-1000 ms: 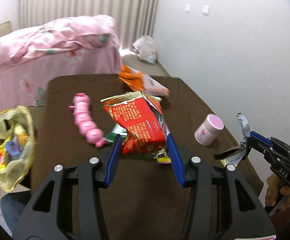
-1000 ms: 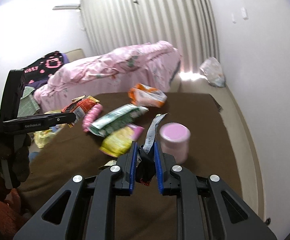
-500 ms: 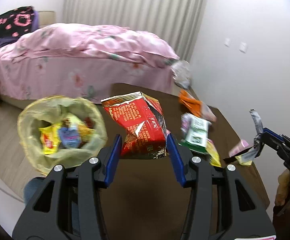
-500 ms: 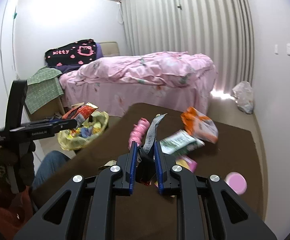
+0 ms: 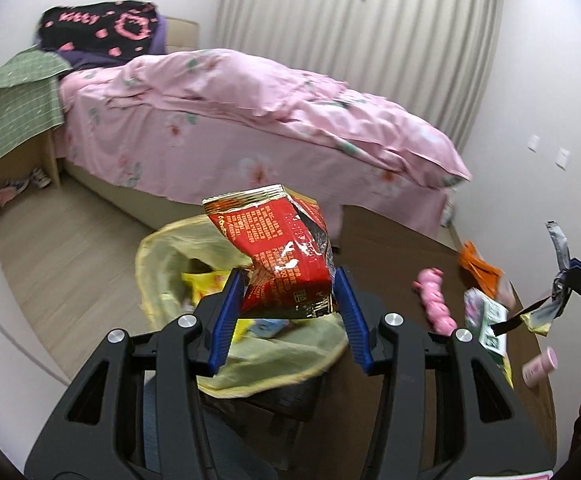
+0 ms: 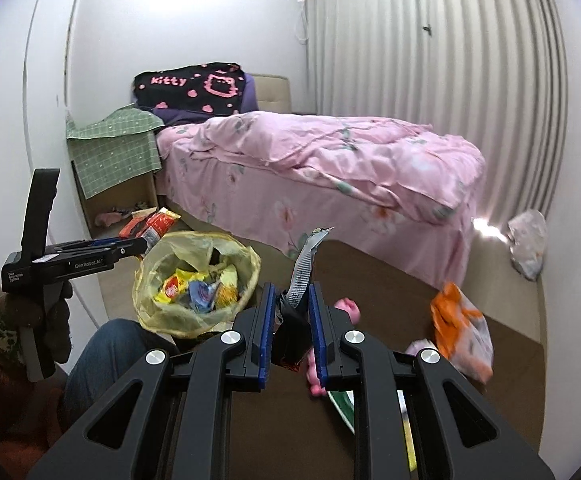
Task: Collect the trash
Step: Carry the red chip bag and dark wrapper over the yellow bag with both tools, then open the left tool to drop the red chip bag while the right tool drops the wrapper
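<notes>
My left gripper [image 5: 288, 300] is shut on a crumpled red snack packet [image 5: 280, 252], which hangs over the open yellow trash bag [image 5: 162, 256]. In the right wrist view that packet [image 6: 158, 226] sticks out of the left gripper [image 6: 142, 244] at the bag's [image 6: 246, 272] far-left rim. My right gripper [image 6: 290, 312] is shut on a thin silver and black wrapper [image 6: 304, 268] above the brown table [image 6: 502, 344]. The left wrist view shows the right gripper [image 5: 562, 284] with that wrapper [image 5: 558, 240] at the right edge.
On the table lie a pink toy [image 5: 434, 300], an orange packet [image 6: 458, 328], a green and white packet [image 5: 486, 316] and a pink-lidded jar [image 5: 538, 366]. A pink bed [image 6: 330, 160] stands behind. A person's knee [image 6: 106, 344] sits beside the bag.
Both grippers swung left from over the table toward the trash bag, each carrying its piece of trash. The red packet now hangs over the bag's mouth.
</notes>
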The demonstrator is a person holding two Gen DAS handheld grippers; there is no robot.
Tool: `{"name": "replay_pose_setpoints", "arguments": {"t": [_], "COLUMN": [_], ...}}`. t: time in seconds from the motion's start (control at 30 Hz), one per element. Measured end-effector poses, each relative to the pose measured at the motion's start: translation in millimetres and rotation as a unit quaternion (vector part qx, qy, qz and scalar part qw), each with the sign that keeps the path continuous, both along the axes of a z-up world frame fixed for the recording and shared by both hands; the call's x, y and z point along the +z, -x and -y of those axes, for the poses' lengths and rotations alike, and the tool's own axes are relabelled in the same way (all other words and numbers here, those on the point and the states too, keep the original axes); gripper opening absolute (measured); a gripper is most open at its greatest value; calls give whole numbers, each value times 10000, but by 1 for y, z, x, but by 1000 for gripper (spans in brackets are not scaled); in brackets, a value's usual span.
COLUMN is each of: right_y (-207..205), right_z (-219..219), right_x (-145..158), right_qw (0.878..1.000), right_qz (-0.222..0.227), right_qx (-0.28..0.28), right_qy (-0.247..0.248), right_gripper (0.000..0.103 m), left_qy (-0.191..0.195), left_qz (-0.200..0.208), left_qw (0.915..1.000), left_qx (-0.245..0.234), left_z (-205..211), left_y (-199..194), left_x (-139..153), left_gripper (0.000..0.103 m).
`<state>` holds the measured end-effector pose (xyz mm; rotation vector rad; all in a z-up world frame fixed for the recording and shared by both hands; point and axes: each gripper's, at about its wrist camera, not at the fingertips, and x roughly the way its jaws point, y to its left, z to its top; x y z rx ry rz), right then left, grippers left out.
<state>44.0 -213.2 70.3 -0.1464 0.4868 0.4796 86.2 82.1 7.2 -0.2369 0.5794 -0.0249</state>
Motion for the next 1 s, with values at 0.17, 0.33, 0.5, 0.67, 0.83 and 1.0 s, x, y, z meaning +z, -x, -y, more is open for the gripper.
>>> {"name": "replay_pose_setpoints", "arguments": {"t": [0.17, 0.33, 0.5, 0.67, 0.83, 1.0], "right_y": [-34, -64, -104, -145, -178, -201], "right_z": [-24, -55, -88, -107, -124, -142], "right_x": [4, -7, -28, -43, -61, -83], "right_qw": [9991, 9972, 9947, 9919, 9868, 9785], "right_qz": [-185, -402, -638, -907, -1218, -1589], "right_qx": [270, 579, 799, 877, 1012, 1193], "right_qy": [-274, -244, -67, -157, -329, -550], "right_gripper": [17, 17, 17, 17, 17, 17], "left_qy": [219, 313, 437, 558, 872, 1279], "left_qz": [53, -34, -397, -752, -965, -1000], "left_qw": [9980, 9969, 9971, 9950, 9903, 9856], "left_qx": [592, 725, 489, 347, 493, 472], "left_z": [-33, -40, -31, -25, -35, -44], "left_y": [-1, -7, -38, -68, -85, -85], "left_x": [1, -8, -36, -65, -92, -102], "left_gripper": [45, 45, 45, 45, 45, 62]}}
